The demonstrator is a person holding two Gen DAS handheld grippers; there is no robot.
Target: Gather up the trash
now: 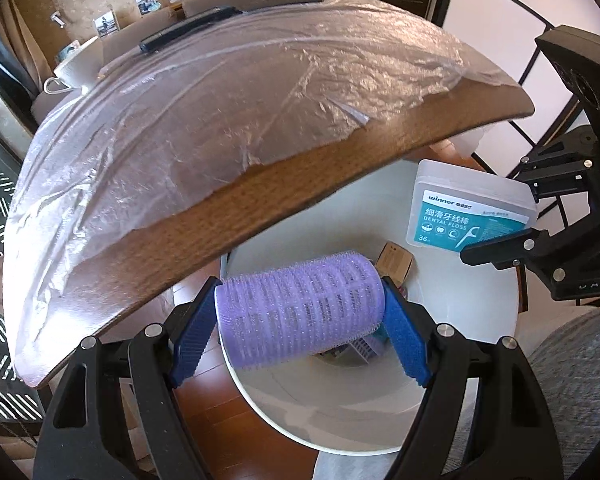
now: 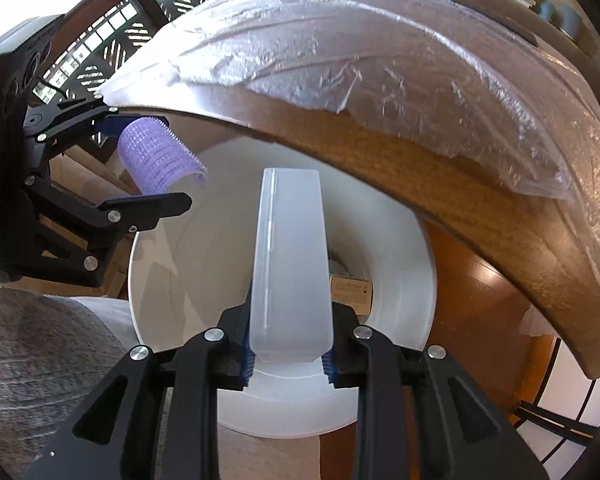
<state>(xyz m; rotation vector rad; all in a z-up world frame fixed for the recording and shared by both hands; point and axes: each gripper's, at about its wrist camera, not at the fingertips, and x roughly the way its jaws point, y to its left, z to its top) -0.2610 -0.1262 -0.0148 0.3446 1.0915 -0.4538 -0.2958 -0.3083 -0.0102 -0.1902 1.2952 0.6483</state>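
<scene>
Left gripper [image 1: 300, 312] closed on purple bristly hair roller [image 1: 300, 312], held sideways above white trash bin [image 1: 480, 320]. Right gripper [image 2: 289, 354] clamped on frosted dental floss box [image 2: 290, 264], teal label, also above bin, beside wooden table [image 1: 300, 200].

One roller [image 1: 300, 312], one floss box [image 1: 468, 212] (both held)

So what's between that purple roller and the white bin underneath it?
Nothing but air. In the left wrist view, the purple hair roller, clamped in the left gripper, hangs over the white bin's open mouth, with only trash far below.
</scene>
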